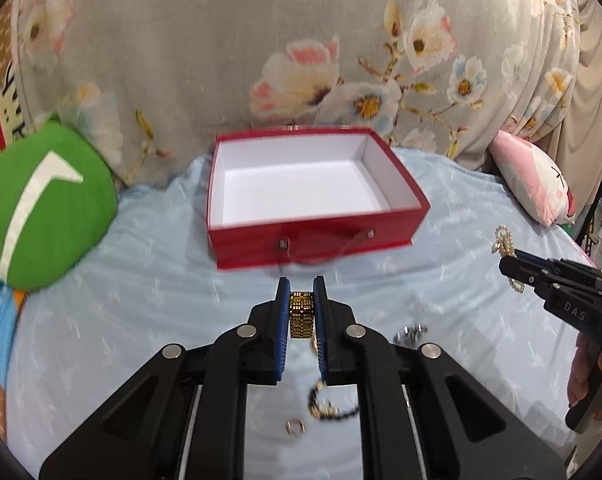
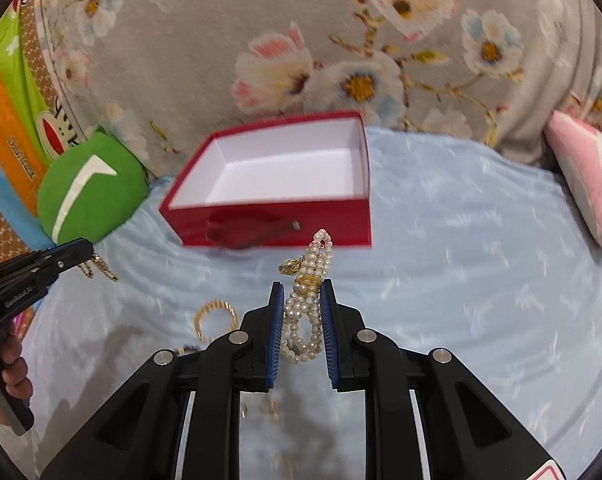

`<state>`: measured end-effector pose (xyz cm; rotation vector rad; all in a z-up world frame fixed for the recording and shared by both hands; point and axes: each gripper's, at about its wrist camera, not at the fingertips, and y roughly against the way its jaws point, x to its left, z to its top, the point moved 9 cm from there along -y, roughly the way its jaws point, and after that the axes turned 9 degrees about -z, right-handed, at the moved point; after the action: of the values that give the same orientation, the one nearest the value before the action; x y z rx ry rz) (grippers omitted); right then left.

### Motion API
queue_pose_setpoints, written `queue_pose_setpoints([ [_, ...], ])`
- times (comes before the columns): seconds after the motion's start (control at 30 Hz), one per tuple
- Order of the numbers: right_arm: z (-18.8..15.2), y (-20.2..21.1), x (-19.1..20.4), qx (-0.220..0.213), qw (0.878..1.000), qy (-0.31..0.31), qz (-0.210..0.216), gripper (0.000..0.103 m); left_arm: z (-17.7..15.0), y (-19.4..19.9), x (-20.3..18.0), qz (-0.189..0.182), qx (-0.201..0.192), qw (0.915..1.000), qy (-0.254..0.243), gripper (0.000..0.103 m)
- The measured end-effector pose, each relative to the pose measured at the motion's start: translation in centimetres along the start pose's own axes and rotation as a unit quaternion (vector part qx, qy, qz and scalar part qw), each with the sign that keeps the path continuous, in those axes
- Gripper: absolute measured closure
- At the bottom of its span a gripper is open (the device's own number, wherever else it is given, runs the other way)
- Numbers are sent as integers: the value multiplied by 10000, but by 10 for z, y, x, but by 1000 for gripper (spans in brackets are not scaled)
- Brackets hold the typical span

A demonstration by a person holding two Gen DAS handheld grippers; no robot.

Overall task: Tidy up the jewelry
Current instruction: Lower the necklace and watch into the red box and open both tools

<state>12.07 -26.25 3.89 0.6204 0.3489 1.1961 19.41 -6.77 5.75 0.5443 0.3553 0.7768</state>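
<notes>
An open red box [image 1: 313, 236] with a white inside stands on the light blue bedsheet, also in the right wrist view [image 2: 273, 222]. My left gripper [image 1: 302, 290] is shut on a gold mesh bracelet [image 1: 301, 314], held above the sheet just before the box. My right gripper [image 2: 303, 292] is shut on a pearl bracelet [image 2: 307, 308] with a gold clasp, in front of the box's right half. It shows in the left wrist view [image 1: 509, 256] at the right. Loose on the sheet: a gold ring [image 1: 295, 427], a dark beaded chain [image 1: 333, 410], a silver piece [image 1: 411, 334], a gold bangle [image 2: 215, 318].
A green round cushion [image 1: 41, 204] lies left of the box. A pink pillow [image 1: 535, 180] lies at the right. A grey floral blanket [image 1: 301, 40] rises behind the box. Colourful bags stand at the far left.
</notes>
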Motion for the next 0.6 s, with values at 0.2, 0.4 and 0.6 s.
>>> queue_pose_setpoints([
  [0.2, 77, -42, 20, -164, 9991, 212, 336, 86, 68, -37, 14, 128, -235, 9996, -98, 92],
  [0.4, 122, -114, 38, 83, 9985, 314, 442, 86, 116, -104, 41, 331, -227, 9992, -13, 92],
  [0.6, 135, -189, 41, 423, 9981, 286, 338, 86, 127, -177, 69, 468, 31, 9988, 167, 92],
])
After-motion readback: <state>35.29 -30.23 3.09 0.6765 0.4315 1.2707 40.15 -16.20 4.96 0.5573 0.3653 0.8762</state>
